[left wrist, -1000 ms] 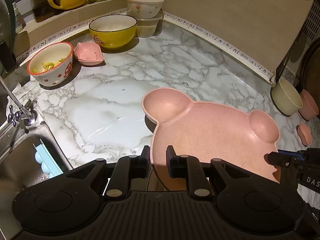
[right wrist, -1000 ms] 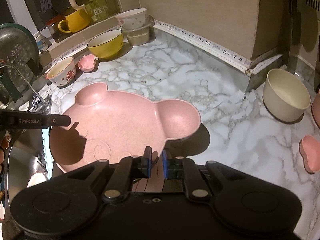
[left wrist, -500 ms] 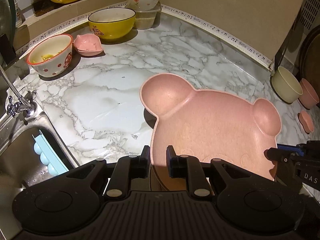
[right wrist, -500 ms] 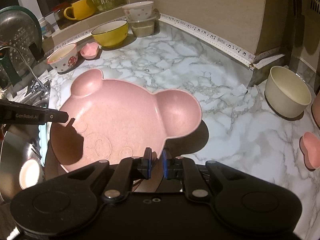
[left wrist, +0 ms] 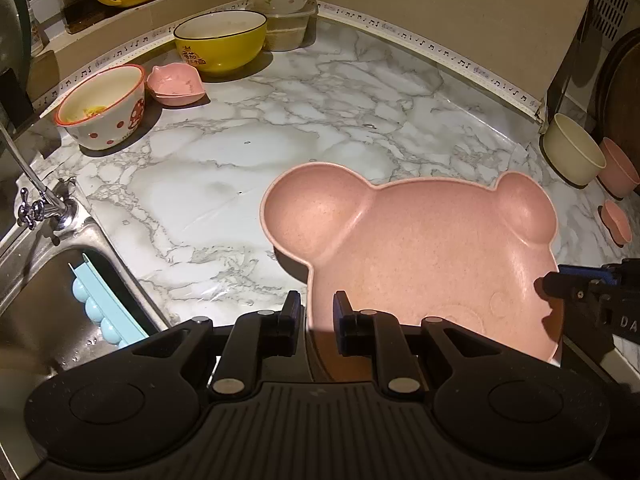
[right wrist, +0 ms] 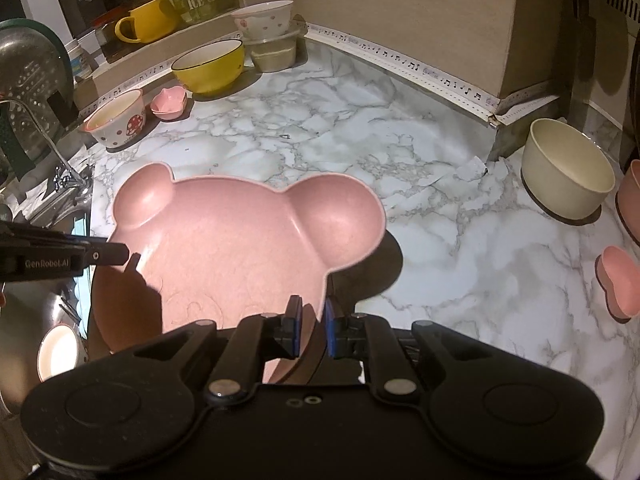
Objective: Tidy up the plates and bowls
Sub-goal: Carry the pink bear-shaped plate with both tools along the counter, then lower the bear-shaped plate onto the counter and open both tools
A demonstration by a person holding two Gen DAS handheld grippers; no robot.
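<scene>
The left gripper [left wrist: 316, 316] is clamped on the near left rim of the pink bear-head-shaped plastic plate [left wrist: 432, 264], its black fingers [left wrist: 292, 312] pinching the thin edge at the lower centre of the left wrist view. The right gripper [right wrist: 311, 330] is likewise closed on the same plate [right wrist: 232, 248], its blue-padded fingers [right wrist: 294, 328] nipping the rim just below the right ear at the lower centre of its own view. Each gripper shows in the other's picture: the right one [left wrist: 560, 280] at the plate's right edge, the left one [right wrist: 120, 254] at its left edge. The plate sits between the two, a dark shadow under its ears; whether it rests on the counter cannot be told. Beyond the ears the white marble-patterned countertop [left wrist: 248, 152] lies bare across the middle of the frame up to the back wall. Along the upper left edge stand a white bowl with red mushroom spots [left wrist: 104, 108], a small pink cat-shaped dish [left wrist: 176, 88] just beside it, and a yellow ceramic bowl with a dark rim [left wrist: 222, 46]. At the right edge stand a cream round bowl [right wrist: 568, 172] and, partly cut off by the frame, pink dishes [right wrist: 618, 284]. The steel sink [left wrist: 52, 304] opens at the lower left, its rim close to the plate's left side.
</scene>
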